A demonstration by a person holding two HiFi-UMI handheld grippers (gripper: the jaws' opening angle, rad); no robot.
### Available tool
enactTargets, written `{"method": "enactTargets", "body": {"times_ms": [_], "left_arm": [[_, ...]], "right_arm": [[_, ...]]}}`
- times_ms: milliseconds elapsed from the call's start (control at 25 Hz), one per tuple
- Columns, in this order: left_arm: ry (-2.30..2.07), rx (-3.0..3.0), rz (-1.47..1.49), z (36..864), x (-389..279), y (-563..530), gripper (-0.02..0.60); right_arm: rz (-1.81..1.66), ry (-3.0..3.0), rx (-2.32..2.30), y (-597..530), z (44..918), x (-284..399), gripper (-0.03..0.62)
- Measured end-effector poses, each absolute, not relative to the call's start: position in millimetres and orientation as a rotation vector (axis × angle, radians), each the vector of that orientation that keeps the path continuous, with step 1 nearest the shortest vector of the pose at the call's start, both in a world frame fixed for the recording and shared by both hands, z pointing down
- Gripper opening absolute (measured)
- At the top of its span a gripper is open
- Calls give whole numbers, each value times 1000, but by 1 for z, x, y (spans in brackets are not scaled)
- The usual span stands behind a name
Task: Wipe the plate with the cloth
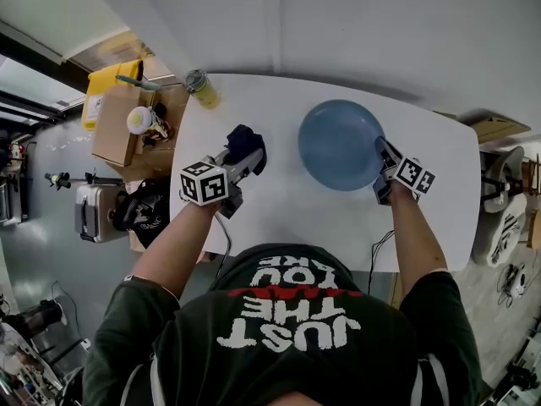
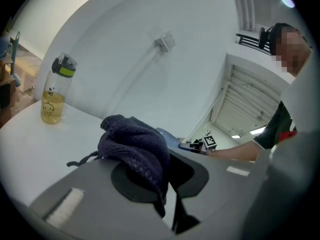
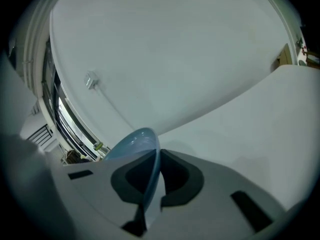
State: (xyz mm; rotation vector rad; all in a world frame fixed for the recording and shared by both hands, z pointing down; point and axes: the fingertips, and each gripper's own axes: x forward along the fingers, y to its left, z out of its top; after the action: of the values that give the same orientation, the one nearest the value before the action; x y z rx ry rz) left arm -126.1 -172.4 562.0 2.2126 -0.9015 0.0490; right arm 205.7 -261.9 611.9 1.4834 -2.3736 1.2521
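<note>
The left tool [image 1: 243, 162] is clenched on the bunched dark blue cloth [image 1: 245, 140]. Just beside it, the right tool [image 1: 382, 156] pinches the blue plate [image 1: 338, 145] by its right rim, over the white worktop [image 1: 279, 214].

white block lettering on the person's dark cotton t-shirt [image 1: 292, 332], seen upside down, reads "just the" and "you are". a red printed line between them is illegible. the cubes on the left hand-held gripper [image 1: 248, 159] and the right hand-held gripper [image 1: 381, 150] carry black square coded markers, no lettering.
</note>
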Motion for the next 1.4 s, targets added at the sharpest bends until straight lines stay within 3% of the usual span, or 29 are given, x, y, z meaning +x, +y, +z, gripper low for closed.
{"method": "enactTargets", "body": {"times_ms": [320, 720, 1040, 1080, 1160, 1200, 1400], "left_arm": [[-876, 2195, 80, 578, -117, -173, 44], [-854, 2174, 97, 584, -101, -167, 44], [-860, 2182, 138, 577, -81, -159, 44], [-867, 2185, 143, 575, -80, -158, 44], [-884, 2188, 155, 572, -77, -153, 44], [-896, 2188, 159, 570, -76, -150, 45], [-996, 2178, 137, 553, -74, -138, 44]], "right_arm": [[1225, -2288, 1497, -260, 645, 229, 14], [1217, -2188, 1570, -233, 661, 310, 15], [1120, -2081, 1498, -228, 681, 314, 15], [1096, -2056, 1468, -227, 684, 311, 23], [1050, -2024, 1410, -222, 686, 307, 145], [1030, -2022, 1398, -220, 683, 308, 171], [905, -2120, 1427, -226, 635, 322, 198]]}}
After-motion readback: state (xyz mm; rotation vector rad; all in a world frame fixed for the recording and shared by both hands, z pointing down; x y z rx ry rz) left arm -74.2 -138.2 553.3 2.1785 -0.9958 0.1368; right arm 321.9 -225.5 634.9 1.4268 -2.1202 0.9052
